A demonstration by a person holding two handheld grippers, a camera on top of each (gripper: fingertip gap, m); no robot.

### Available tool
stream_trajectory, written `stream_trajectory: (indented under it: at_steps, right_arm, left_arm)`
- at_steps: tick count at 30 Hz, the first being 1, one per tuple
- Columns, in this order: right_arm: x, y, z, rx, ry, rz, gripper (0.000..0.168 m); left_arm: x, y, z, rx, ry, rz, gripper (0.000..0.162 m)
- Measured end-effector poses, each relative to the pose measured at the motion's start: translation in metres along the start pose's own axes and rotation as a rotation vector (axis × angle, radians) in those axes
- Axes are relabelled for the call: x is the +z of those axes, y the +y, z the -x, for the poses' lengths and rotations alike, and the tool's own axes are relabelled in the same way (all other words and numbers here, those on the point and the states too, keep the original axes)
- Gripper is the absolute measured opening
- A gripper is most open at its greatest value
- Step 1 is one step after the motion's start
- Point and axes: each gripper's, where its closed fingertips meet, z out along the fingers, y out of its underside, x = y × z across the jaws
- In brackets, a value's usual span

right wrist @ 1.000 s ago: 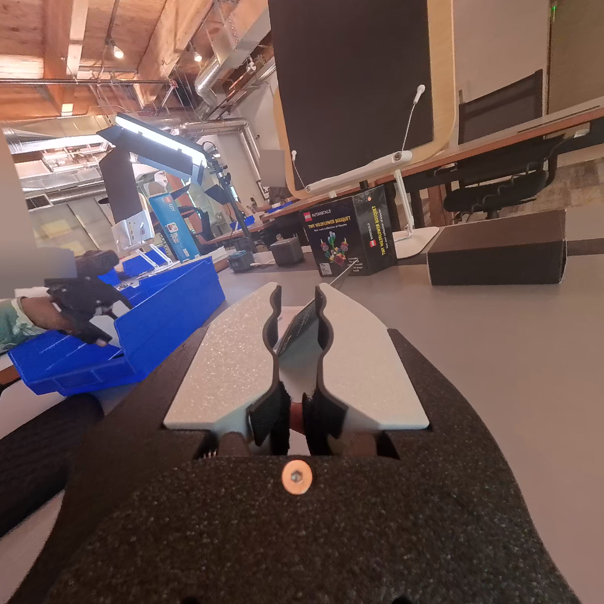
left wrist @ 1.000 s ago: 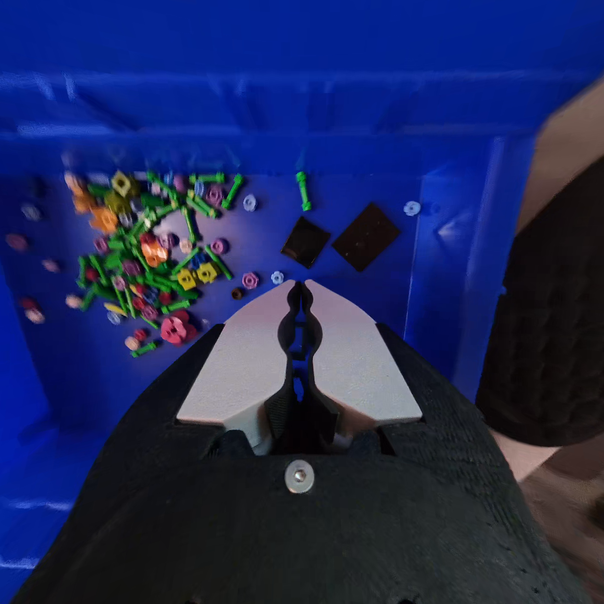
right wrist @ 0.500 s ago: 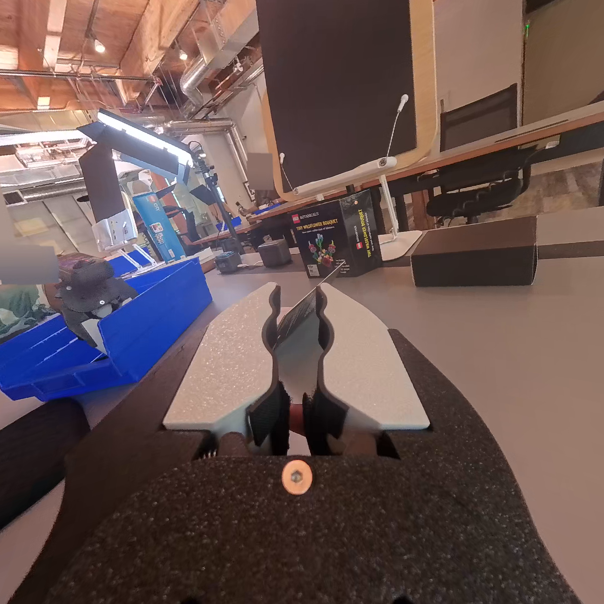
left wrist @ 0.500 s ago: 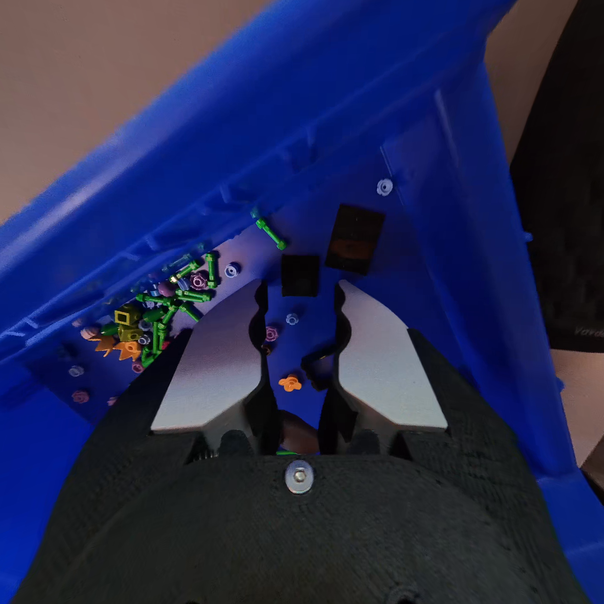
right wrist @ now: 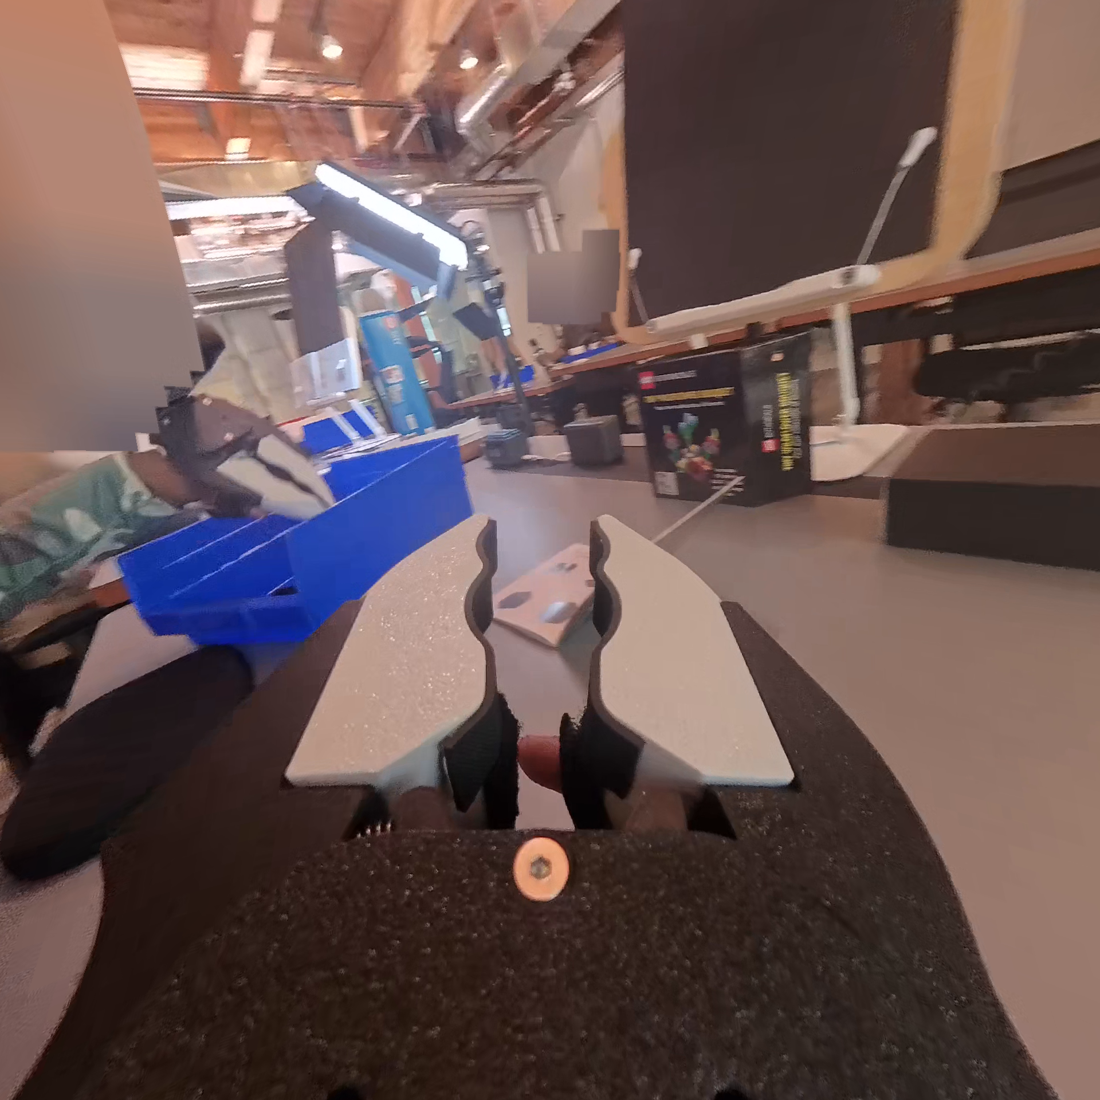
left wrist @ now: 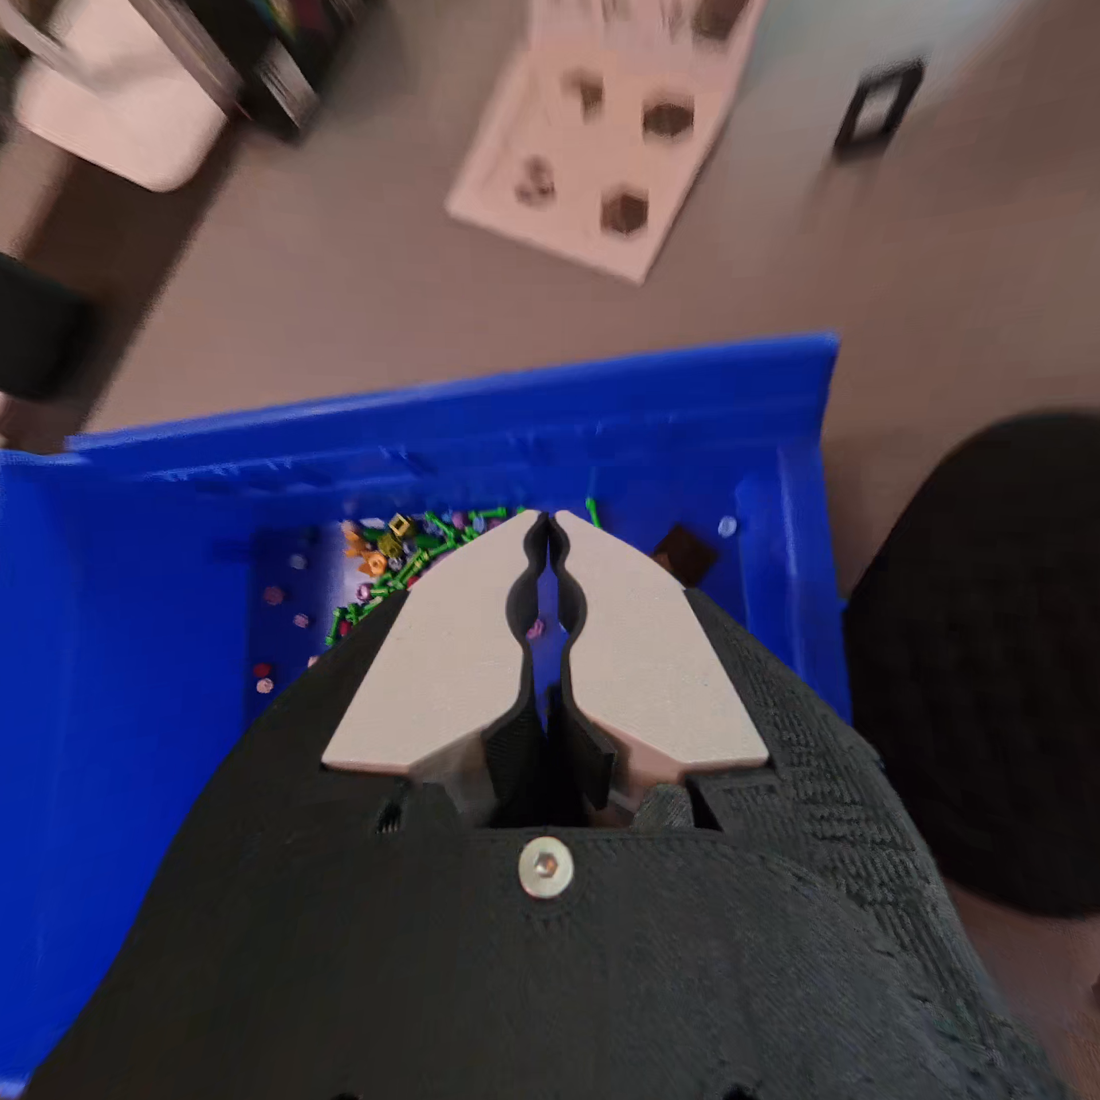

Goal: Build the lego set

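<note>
The left gripper [left wrist: 547,524] is hovering over the blue bin [left wrist: 416,428] with its pale fingers pressed together at the tips; whether some small piece is pinched between them I cannot tell, since the picture is blurred and nothing is showing in the narrow slit. Just beyond and below those tips the loose lego pieces [left wrist: 393,565] are lying on the bin floor: a tangle of green stems mixed with orange, yellow and pink bits to the left, and a dark flat plate [left wrist: 684,556] lying apart to the right near the bin wall. The right gripper [right wrist: 541,530] is resting low over the grey table [right wrist: 863,655], its fingers spread and holding nothing, pointing toward the instruction sheet [right wrist: 544,601] lying flat just ahead. Farther off, the black lego box [right wrist: 726,422] is standing upright on the table, and the bin is sitting to the left with the other gripper dipping into it. Judging by their look, the pieces are tiny, very light, hard and smooth plastic, so they are likely to skid or flick away under a careless squeeze. A stem is probably best taken across its middle, and the flat plate by two opposite edges, since it is lying flush on the floor and giving the fingers little to catch.
</note>
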Motion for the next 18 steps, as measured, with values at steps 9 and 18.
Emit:
stream_trajectory:
  at_steps: [9,18]
  right_arm:
    - [0.015,0.043,0.037,-0.169,-0.153,0.254,0.032]
    - [0.013,0.048,0.037,-0.229,-0.136,0.28,0.033]
  left_arm:
    - [0.013,0.039,-0.04,0.045,0.097,0.17,0.028]
    - [0.039,0.053,-0.041,-0.192,0.163,0.324,0.041]
